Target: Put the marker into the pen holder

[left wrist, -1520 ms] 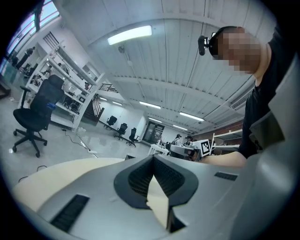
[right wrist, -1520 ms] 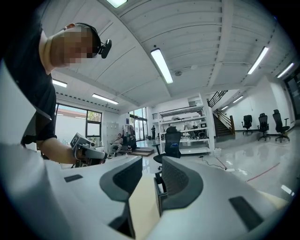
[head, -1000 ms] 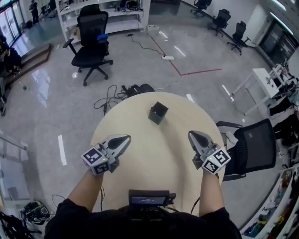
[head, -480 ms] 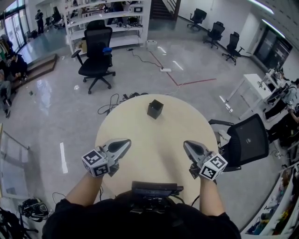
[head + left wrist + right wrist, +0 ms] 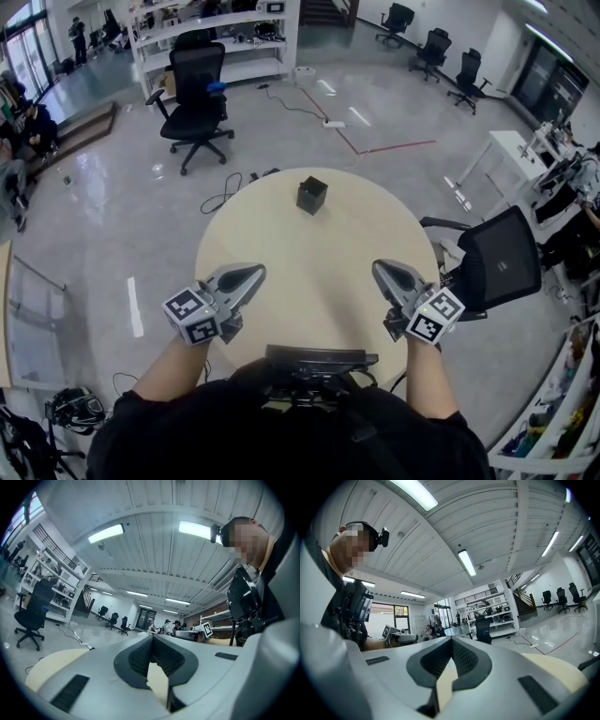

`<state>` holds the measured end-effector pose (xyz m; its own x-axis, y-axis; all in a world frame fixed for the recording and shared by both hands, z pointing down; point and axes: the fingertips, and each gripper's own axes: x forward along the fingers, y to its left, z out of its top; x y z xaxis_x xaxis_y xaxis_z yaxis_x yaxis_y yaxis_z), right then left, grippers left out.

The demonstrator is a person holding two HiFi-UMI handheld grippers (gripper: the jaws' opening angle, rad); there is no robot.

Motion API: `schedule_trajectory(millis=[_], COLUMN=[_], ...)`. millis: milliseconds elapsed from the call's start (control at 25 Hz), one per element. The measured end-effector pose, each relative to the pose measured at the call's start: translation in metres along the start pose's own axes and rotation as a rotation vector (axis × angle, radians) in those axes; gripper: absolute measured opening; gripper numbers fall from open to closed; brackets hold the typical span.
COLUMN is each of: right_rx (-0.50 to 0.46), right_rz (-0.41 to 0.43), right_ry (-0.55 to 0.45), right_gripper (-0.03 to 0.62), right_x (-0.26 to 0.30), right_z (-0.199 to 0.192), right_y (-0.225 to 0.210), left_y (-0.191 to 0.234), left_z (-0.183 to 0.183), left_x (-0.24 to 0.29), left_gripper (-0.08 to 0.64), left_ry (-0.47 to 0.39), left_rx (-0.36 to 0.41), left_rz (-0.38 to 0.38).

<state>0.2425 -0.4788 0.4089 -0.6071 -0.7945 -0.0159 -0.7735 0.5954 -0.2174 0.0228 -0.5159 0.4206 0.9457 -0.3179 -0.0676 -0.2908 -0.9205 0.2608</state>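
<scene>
Left hand-held gripper and right hand-held gripper clenched empty, held level, over round table

your head camera looks steeply down over the round table. the left gripper and right gripper cameras sit close behind their jaws, facing level along them; beyond the jaw tips each shows the opposite gripper and that tabletop.

Round beige table is sitting centre-frame. Black swivel office chair is standing at 11 o'clock; black mesh-backed chair is crowding the table's 3 o'clock edge.
</scene>
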Motion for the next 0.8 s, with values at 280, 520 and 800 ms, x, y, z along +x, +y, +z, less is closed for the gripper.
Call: schedule_trajectory(millis=[280,520,800], right_rx=[-0.015,-0.038,-0.052], right_rz=[-0.007,-0.021,-0.013], right_ry=[0.003,0.021,0.032], right_gripper=[0.003,0.003,0.003], right_x=[-0.0004,-0.0029,0.0030], right_z=[0.0061,0.0063,0.0069], right_y=[0.0024,0.0047,0.0059], left_y=[-0.0084,-0.0087,-0.0051], left_z=[0.0062,0.0074,0.0083], left_x=[0.0039,-0.0014,-0.0016], left_gripper=[-0.003,-0.003,-0.003], left_ry=[-0.010,-0.011,-0.011], left_rx=[-0.002,-0.010,-0.010], left_rz=[-0.024,-0.018,-0.020])
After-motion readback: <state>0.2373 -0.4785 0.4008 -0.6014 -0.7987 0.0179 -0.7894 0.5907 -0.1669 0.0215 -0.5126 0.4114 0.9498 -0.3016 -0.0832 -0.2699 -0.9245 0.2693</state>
